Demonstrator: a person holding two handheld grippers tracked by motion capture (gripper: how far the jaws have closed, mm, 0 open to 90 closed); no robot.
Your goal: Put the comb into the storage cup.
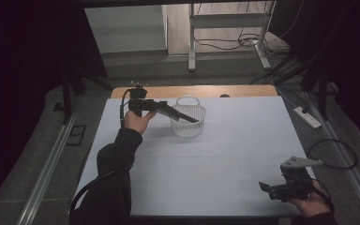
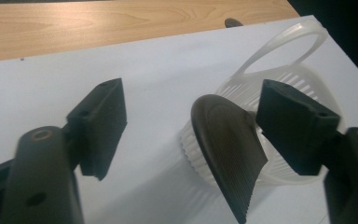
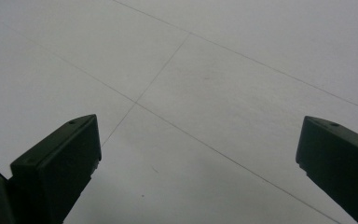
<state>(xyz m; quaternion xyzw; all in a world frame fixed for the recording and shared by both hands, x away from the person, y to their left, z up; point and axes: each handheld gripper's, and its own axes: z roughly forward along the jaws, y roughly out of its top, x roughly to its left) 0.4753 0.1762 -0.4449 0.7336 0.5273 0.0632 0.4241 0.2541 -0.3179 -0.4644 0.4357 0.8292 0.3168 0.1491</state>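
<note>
A white slotted basket (image 1: 188, 123) with a loop handle stands on the white table mat at the back left. My left gripper (image 1: 166, 108) hovers at its left rim, jaws apart. A black ribbed comb-like piece (image 1: 183, 115) slants from between the jaws down into the basket. In the left gripper view the black piece (image 2: 228, 154) leans by the right pad (image 2: 293, 126), well off the left pad, over the basket (image 2: 303, 77). My right gripper (image 1: 266, 188) rests low at the front right, open over bare mat, its jaws (image 3: 196, 154) wide with nothing between them.
The white mat (image 1: 225, 150) covers most of the table, and a strip of wood (image 1: 243, 90) shows along its far edge. A power strip (image 1: 308, 117) and cables lie on the floor at the right. A white frame stands behind the table.
</note>
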